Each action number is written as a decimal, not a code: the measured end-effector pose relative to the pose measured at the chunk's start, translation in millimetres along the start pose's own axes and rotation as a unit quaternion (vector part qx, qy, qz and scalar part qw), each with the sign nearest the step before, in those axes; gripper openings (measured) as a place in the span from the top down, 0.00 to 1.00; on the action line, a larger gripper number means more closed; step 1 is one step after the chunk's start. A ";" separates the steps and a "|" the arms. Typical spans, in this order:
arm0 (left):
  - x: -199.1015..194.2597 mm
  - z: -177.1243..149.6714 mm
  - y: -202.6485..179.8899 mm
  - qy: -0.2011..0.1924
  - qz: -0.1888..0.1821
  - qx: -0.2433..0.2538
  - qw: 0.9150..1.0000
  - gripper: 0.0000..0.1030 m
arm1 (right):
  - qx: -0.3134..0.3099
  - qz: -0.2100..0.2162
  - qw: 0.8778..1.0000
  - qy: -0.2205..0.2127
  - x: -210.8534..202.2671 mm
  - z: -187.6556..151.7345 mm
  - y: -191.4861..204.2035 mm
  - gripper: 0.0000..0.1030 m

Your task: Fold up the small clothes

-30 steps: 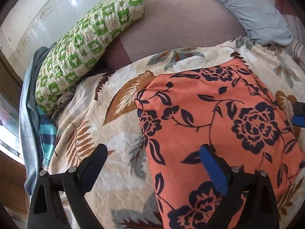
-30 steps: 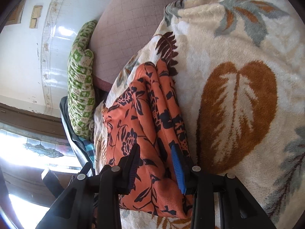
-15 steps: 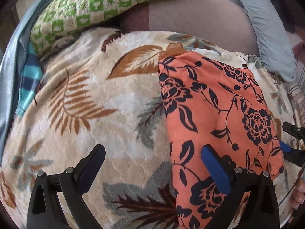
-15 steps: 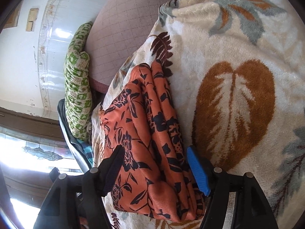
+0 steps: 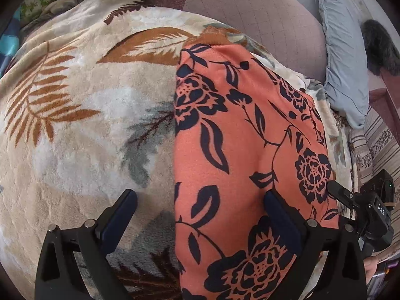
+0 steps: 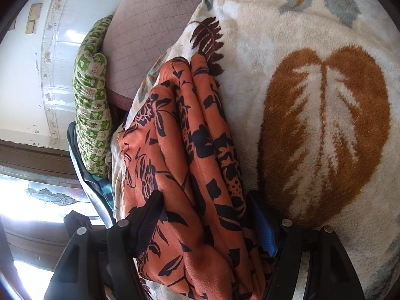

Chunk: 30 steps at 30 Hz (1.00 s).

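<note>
An orange garment with dark blue flowers (image 5: 240, 150) lies folded flat on a cream blanket with brown leaves (image 5: 87, 125). My left gripper (image 5: 200, 200) hangs open over the garment's near left edge, one finger above the blanket and the other above the cloth. In the right wrist view the same garment (image 6: 180, 150) shows as a stack of folds. My right gripper (image 6: 203, 200) stands open around its near end, with the cloth lying loose between the fingers. The right gripper's finger (image 5: 337, 192) also shows at the garment's right edge.
A green patterned pillow (image 6: 92, 105) and a mauve quilted cushion (image 5: 250, 17) lie at the far side. A pale blue pillow (image 5: 345, 57) lies at the right. A striped cloth (image 5: 377, 150) lies beyond the blanket's right edge. A wall and a window are at the left (image 6: 37, 187).
My right gripper's jaws have spread apart from a tight pinch on the garment's folds. My left gripper has rolled and dipped toward the blanket, so the garment now sits closer beneath it.
</note>
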State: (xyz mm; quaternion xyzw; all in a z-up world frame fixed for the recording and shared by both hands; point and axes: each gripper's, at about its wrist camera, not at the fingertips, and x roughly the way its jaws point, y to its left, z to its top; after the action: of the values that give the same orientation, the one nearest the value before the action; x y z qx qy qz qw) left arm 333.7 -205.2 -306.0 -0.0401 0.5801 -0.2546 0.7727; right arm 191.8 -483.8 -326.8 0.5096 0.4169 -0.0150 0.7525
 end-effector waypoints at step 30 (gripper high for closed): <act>-7.7 -34.3 -87.5 -0.103 0.172 0.203 0.958 0.02 | -0.013 -0.009 1.000 0.007 5.0 -2.9 0.7 0.29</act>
State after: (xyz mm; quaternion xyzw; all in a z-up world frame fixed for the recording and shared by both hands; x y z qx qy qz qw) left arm 270.4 -269.7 -279.1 0.1921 0.4319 -0.2243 0.8522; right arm 193.6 -479.1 -329.8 0.4957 0.4273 -0.0126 0.7560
